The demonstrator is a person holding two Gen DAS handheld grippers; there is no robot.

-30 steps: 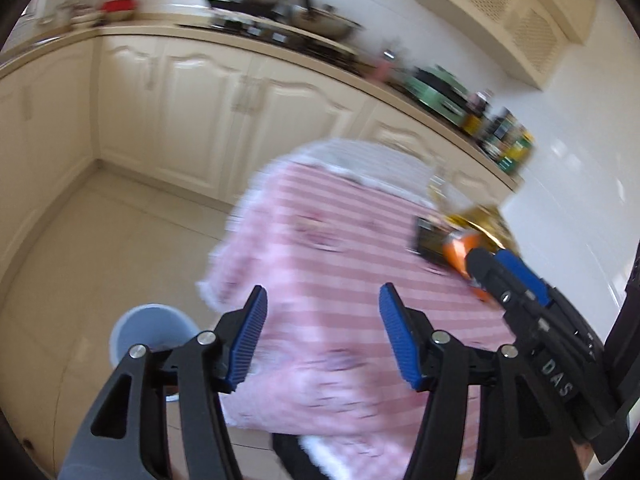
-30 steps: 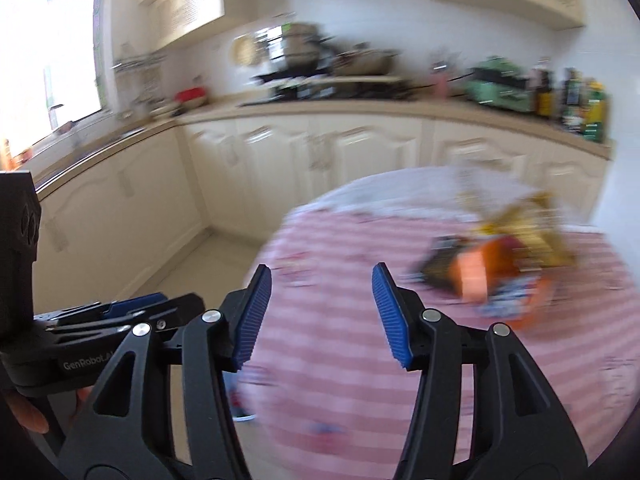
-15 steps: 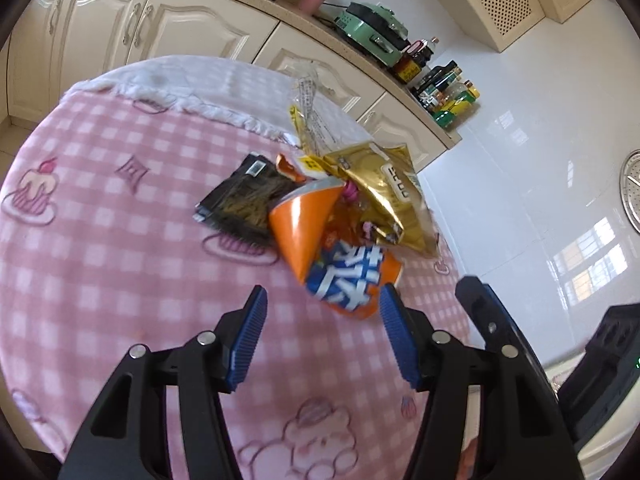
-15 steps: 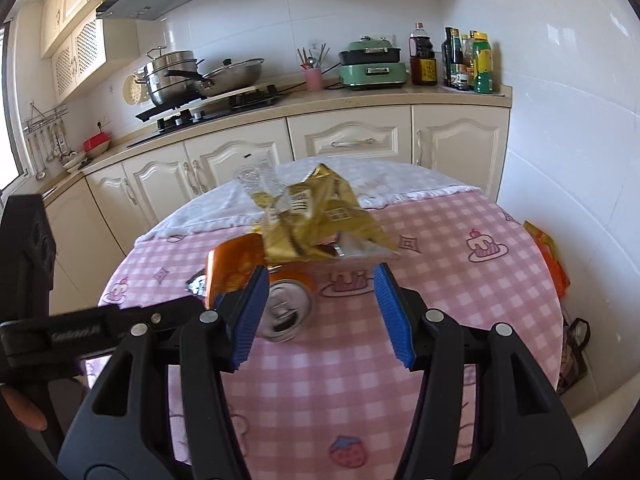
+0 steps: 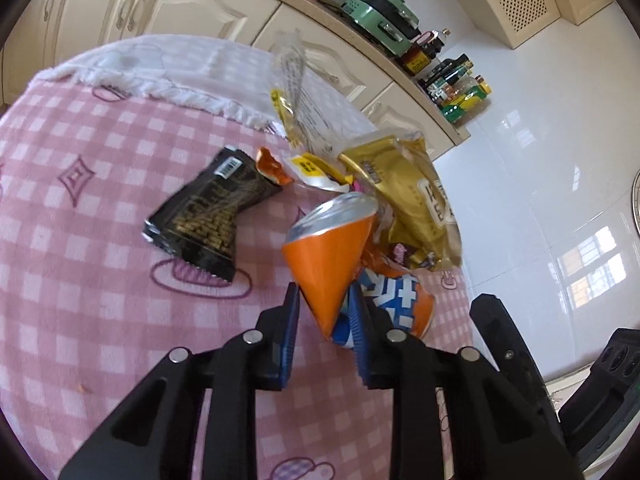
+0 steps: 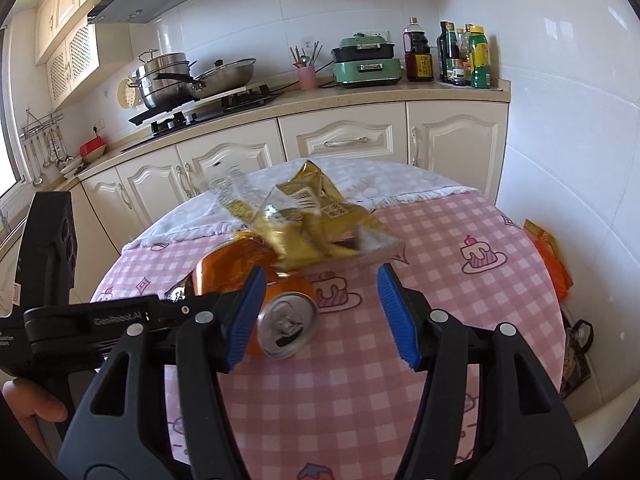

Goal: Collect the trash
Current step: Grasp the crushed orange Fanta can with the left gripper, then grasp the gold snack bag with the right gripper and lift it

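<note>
Pink checked cloth (image 5: 80, 280) covers the round table, with a white fringed cloth (image 5: 172, 68) laid over its far part, upper centre of the left wrist view. A heap of trash sits right of centre in that frame. The orange can (image 5: 332, 256) lies on its side at frame centre, its narrow lower end between the blue pads of the left gripper (image 5: 326, 334). The jaws are drawn close around that end; whether both pads actually press the can is hard to judge from this angle, though it appears pinched. A gold snack bag (image 5: 416, 208) lies just behind and to the right of the can, touching it. A black wrapper (image 5: 208, 212) lies flat to the left of the can, apart from it. A clear plastic wrapper (image 5: 300, 96) stands up at the back of the heap.

From the right wrist view, the can's silver top (image 6: 287, 320) faces the camera at lower centre. The right gripper (image 6: 320, 312) is spread wide, its left pad (image 6: 244, 316) just beside the can, its right pad well clear and holding nothing. The gold bag (image 6: 320, 216) sits above the can in this frame. An orange bag (image 6: 550, 256) hangs past the table's right edge.
</note>
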